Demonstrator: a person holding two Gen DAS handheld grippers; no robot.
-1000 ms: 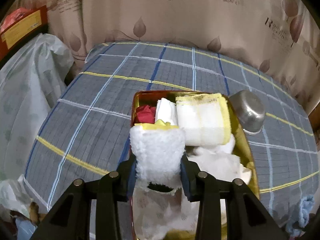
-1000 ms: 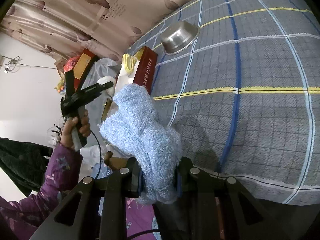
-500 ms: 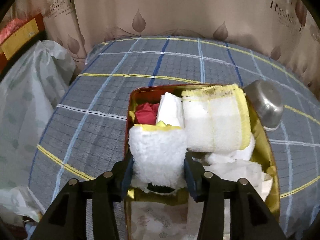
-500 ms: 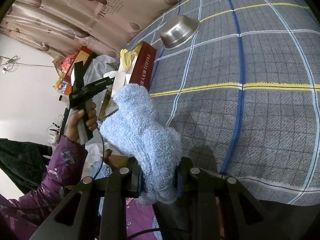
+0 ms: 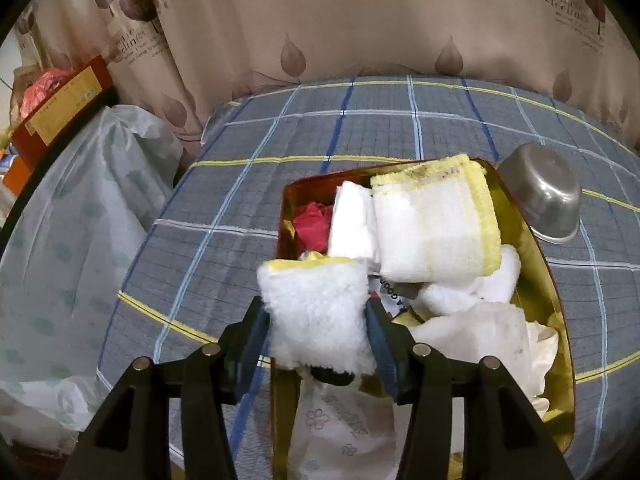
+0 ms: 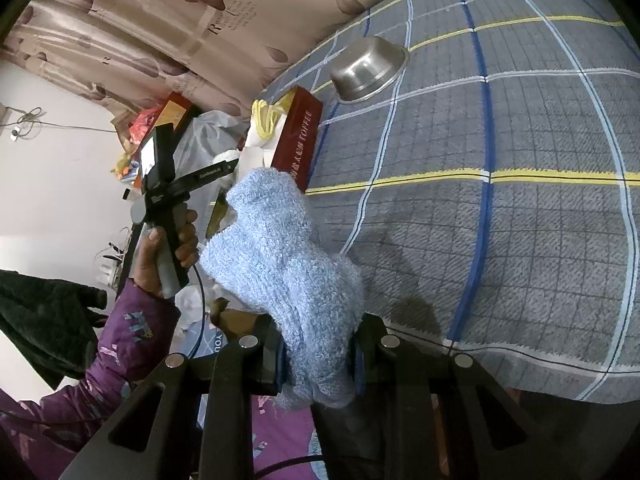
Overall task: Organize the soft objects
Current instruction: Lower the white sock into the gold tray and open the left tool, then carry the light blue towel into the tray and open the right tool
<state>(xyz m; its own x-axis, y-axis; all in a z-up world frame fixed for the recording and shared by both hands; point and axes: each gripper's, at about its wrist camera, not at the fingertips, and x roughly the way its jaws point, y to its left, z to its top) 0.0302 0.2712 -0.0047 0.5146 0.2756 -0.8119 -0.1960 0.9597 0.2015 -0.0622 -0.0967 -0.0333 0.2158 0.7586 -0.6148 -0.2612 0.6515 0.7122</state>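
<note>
white towel [image 5: 318,312] (left gripper [image 5: 318,334]) over tin [image 5: 532,240]

A fluffy light-blue towel [image 6: 280,276] is clamped between the two black fingers of the right claw [image 6: 318,354]. Beyond it, a red rectangular toffee tin [image 6: 298,140] and an upturned steel bowl [image 6: 370,68] are seen on the grey checked bedspread [image 6: 500,220]. At left, the left claw [image 6: 188,180] is held by a purple-sleeved hand [image 6: 166,252].

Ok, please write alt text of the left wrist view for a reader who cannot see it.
The left gripper is shut on a fluffy white cloth over a gold tin full of folded white and yellow towels. The tin sits on a grey plaid cover, with a steel bowl beside it.
</note>
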